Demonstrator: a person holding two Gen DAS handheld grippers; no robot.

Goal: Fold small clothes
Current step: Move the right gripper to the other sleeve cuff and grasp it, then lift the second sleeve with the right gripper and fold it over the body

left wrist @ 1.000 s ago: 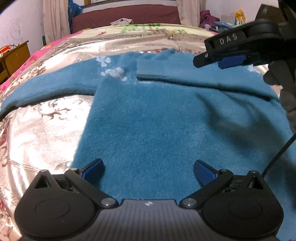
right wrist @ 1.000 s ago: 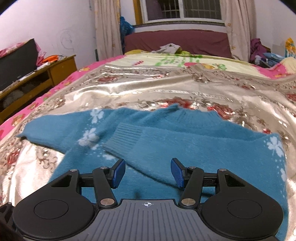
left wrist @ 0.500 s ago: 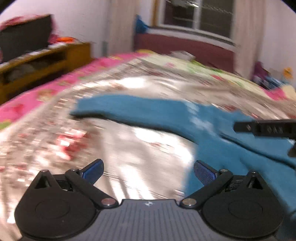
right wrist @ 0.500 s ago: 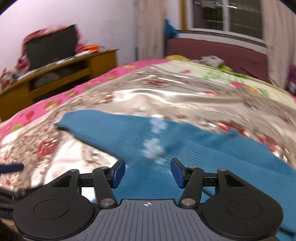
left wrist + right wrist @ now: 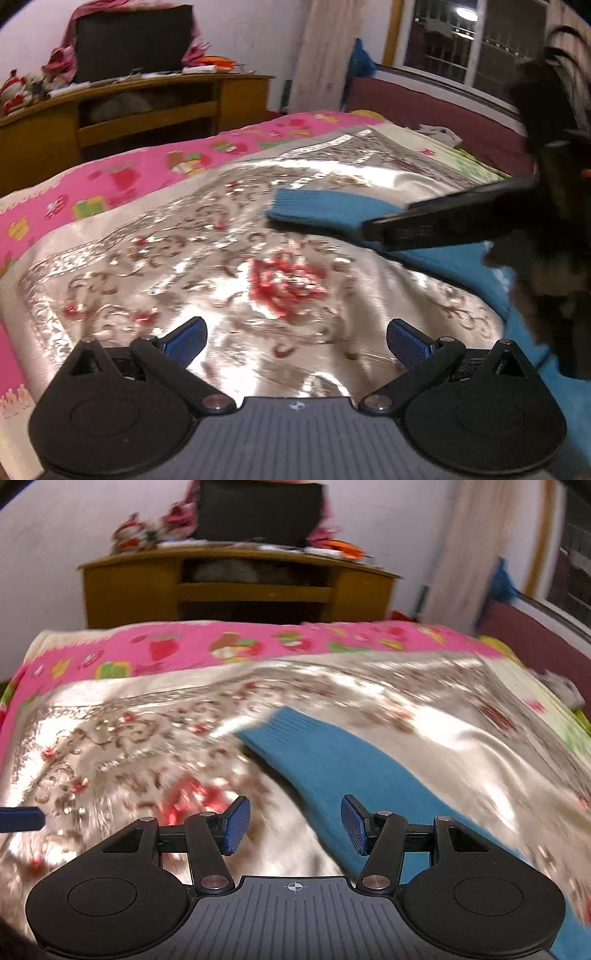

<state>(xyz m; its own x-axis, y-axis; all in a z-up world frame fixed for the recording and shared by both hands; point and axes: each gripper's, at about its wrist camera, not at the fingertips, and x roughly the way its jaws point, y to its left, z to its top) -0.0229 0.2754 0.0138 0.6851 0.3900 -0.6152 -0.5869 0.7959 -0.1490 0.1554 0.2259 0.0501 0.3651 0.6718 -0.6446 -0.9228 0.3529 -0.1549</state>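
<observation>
Both tongs, left (image 5: 295,341) and right (image 5: 294,825): black linkages, ribbed grey body, 2 blue pads (silver pivot screws).

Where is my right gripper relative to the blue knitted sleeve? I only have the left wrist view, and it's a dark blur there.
Observer: The right gripper hovers over the blue knitted sleeve, which passes under its right-hand pad.
Operator: Is it open?
Observer: Yes. In the right wrist view the jaws stand apart with nothing between them.
Operator: How far along is the ribbed cuff?
Observer: The ribbed cuff lies ahead of the fingertips, roughly centred and untouched, on the shiny floral bedspread.
</observation>
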